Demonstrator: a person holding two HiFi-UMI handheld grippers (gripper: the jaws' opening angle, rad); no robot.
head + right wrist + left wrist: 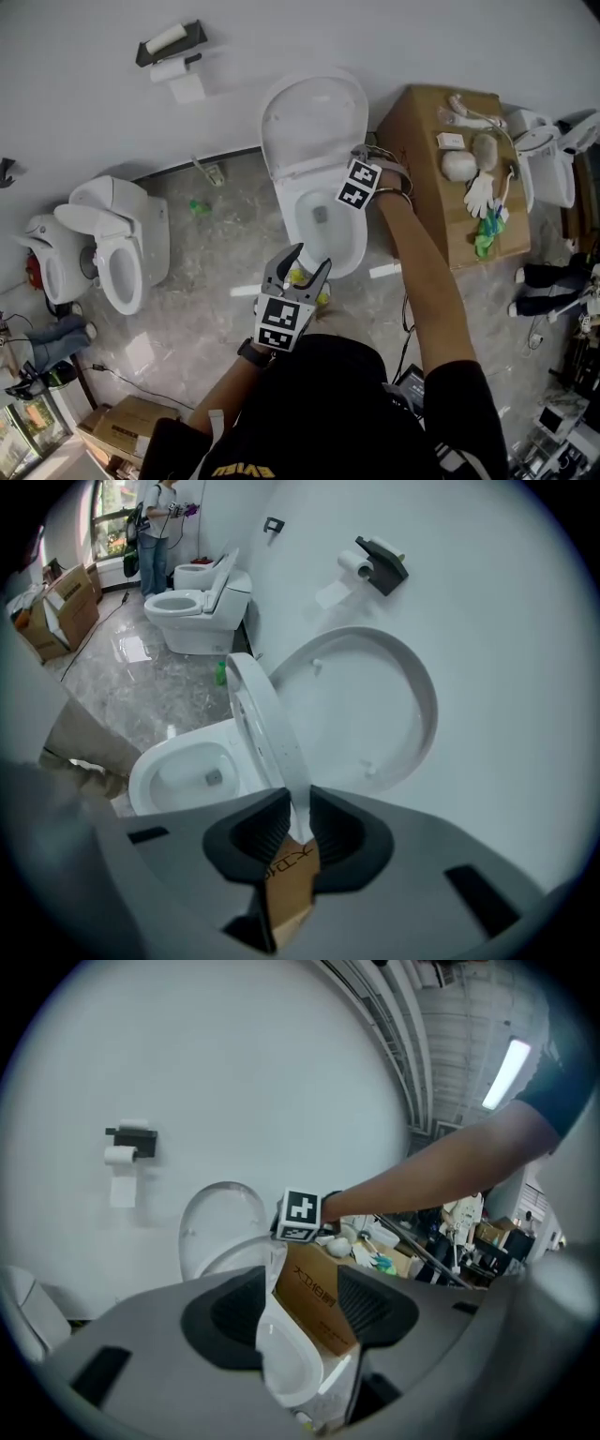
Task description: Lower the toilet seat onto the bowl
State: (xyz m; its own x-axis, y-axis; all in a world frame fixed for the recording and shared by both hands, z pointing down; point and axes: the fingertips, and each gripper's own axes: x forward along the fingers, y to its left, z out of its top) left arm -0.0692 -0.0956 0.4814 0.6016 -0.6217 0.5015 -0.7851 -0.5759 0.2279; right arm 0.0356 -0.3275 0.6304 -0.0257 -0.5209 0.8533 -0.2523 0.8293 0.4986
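White porcelain filled the middle of the head view, where the bowl (349, 246) stood open on a grey marbled floor (216, 281) with its lid (314, 117) leaning back against the wall (394, 37).

The toilet seat (267, 728) was not down. In the right gripper view it stood raised and nearly edge-on, apart from the lid behind it and well clear of the bowl's rim, hinged at the back.

The right tongs (298, 822) were drawn narrow, their dark pads pinching the seat's thin white rim on the side nearest the cardboard box (422, 141). The arm reached in from the lower right across the bowl's right edge.

The left tongs (312, 258) hung in front of the bowl's near end, pointing towards it, with the jaws spread wide. In the left gripper view only the bowl and the box showed through the gap, and neither pad touched anything.

The box stood just beside the toilet on its right and carried a white glove (480, 195) among other small things that were hard to make out. A paper-roll holder (169, 45) was fixed to the wall to the left of the lid, and a second toilet (117, 248) stood well apart at the left, its own lid raised.
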